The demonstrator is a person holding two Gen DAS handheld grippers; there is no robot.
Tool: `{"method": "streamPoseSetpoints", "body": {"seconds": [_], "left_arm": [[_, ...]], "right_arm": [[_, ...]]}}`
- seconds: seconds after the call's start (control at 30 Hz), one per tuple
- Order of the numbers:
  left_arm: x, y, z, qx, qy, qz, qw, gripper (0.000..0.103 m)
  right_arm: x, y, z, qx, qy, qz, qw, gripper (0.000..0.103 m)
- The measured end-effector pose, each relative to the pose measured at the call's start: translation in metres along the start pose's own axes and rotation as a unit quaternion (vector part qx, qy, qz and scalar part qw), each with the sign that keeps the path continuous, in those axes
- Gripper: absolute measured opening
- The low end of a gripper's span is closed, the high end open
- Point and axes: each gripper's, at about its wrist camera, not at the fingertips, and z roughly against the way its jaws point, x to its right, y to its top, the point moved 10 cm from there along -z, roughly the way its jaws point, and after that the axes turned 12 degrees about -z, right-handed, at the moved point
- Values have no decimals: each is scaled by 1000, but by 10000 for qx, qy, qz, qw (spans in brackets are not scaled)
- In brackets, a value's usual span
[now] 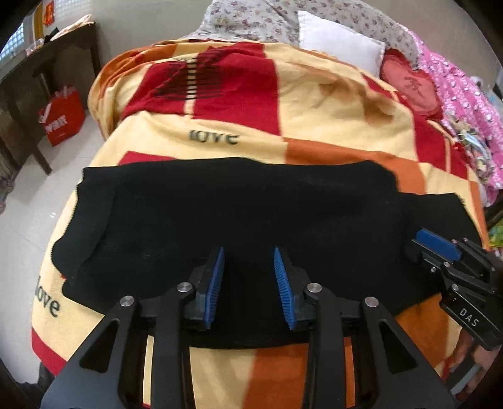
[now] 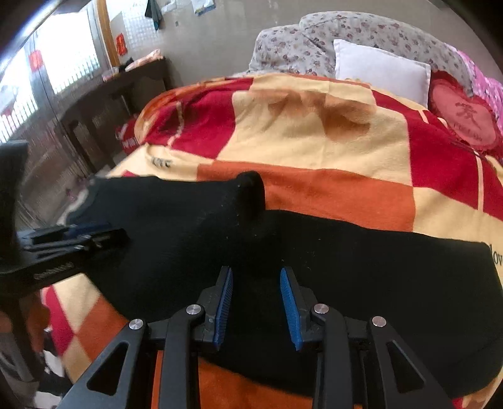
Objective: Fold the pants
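Both grippers, left (image 1: 249,284) and right (image 2: 256,305), hover with fingers apart, apparently empty, over the pants (image 1: 220,204); next we pinch the near hem squarely at the bed's (image 1: 283,361) near edge.

Pale tiled floor (image 1: 28,217); dark table (image 1: 47,59)

The pants (image 1: 239,201) are plain black. They lie on a blanket (image 1: 314,126) checked in red, cream and orange blocks, with the word "love" printed in dark letters on the cream. Both the left gripper (image 1: 249,283) and right gripper (image 2: 256,306) are black, with blue ribbed pads (image 1: 217,283) and silver pins. At the head of the bed sit a white pillow (image 1: 339,41), a red heart cushion (image 1: 411,88) and grey bedding (image 1: 251,15) with small dark red flowers. A pink patterned cloth (image 1: 456,94) lies at the right. A red bag (image 1: 61,116) with white lettering stands on the pale floor (image 1: 25,226) beside a dark brown table (image 1: 47,63).
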Motion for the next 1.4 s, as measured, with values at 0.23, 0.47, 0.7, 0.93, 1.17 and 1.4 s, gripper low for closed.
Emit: {"method": "streamPoseSetpoints", "body": {"seconds": [0.23, 0.47, 0.7, 0.93, 1.17, 1.4], "left_arm": [[50, 14, 5, 78, -614, -245, 9978, 43], [98, 23, -5, -11, -792, -591, 9951, 43], [113, 31, -14, -58, -780, -701, 9945, 51], [104, 29, -9, -128, -850, -599, 9945, 51], [89, 26, 2, 1, -779, -477, 9958, 51], [93, 14, -13, -170, -586, -613, 9963, 51]], "right_arm": [[107, -15, 61, 405, -633, -1089, 9912, 32], [199, -31, 98, 632, -956, -2193, 9689, 33], [215, -7, 78, 758, -505, -2636, 9603, 36], [218, 6, 88, 1179, -194, -2781, 9531, 5], [229, -26, 135, 1290, -816, -2612, 9531, 5], [245, -36, 123, 1086, -1062, -2713, 9504, 10]]}}
